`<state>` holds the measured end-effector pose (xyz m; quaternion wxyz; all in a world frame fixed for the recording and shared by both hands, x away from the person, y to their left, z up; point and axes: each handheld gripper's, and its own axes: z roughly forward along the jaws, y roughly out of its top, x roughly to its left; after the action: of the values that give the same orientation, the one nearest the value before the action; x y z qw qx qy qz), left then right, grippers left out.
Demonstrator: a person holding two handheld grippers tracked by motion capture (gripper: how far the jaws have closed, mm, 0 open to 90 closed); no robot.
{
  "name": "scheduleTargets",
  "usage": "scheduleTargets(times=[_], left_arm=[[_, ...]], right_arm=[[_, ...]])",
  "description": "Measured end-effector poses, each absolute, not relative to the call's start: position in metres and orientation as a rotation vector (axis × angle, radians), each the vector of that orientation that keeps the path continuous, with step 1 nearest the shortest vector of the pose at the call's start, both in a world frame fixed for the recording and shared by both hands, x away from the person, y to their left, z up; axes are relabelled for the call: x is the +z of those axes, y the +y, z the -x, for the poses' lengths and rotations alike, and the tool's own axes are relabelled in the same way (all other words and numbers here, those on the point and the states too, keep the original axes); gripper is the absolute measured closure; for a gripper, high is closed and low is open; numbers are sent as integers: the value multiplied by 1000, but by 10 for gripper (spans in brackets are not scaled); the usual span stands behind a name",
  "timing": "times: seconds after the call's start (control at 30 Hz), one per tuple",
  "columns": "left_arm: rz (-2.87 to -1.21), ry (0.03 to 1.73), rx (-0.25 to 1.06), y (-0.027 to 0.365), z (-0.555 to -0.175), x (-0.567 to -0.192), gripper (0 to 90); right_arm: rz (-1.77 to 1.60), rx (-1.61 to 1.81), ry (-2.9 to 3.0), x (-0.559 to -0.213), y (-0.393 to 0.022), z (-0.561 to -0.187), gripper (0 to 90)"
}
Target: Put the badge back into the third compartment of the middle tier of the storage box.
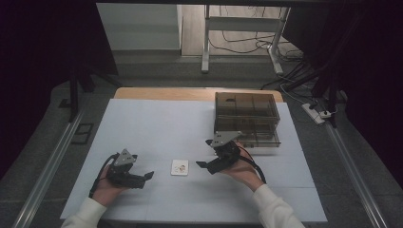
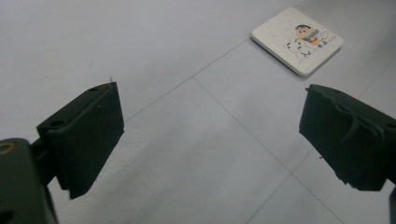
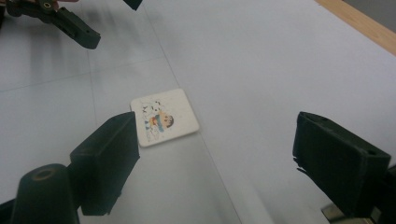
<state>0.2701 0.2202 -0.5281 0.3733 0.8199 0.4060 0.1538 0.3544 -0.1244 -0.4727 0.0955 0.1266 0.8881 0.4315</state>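
Observation:
A small white square coaster (image 1: 179, 167) with a cartoon picture lies flat on the white table top, between my two grippers. The left gripper (image 1: 145, 177) rests low at the coaster's left, pointing toward it, jaws open and empty; in the left gripper view the coaster (image 2: 297, 39) sits ahead at the upper right, beyond the gripper (image 2: 212, 140). The right gripper (image 1: 205, 154) hovers just right of the coaster, open and empty. Its own view looks down on the coaster (image 3: 164, 117), which lies ahead between its spread jaws, near the left one.
A smoky transparent drawer box (image 1: 245, 118) stands at the back right of the table, just behind my right hand. The left gripper's fingers (image 3: 74, 28) show at the upper left of the right gripper view. A wooden table edge (image 3: 355, 21) runs along the far side.

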Motion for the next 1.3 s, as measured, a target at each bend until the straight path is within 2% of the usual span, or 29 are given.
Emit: scheduleTargets(times=[1.3], left_arm=[[-2099,1040,384,220,-270,-529,66]], right_arm=[[-152,1113,2886,-505,-44,-367,138]])
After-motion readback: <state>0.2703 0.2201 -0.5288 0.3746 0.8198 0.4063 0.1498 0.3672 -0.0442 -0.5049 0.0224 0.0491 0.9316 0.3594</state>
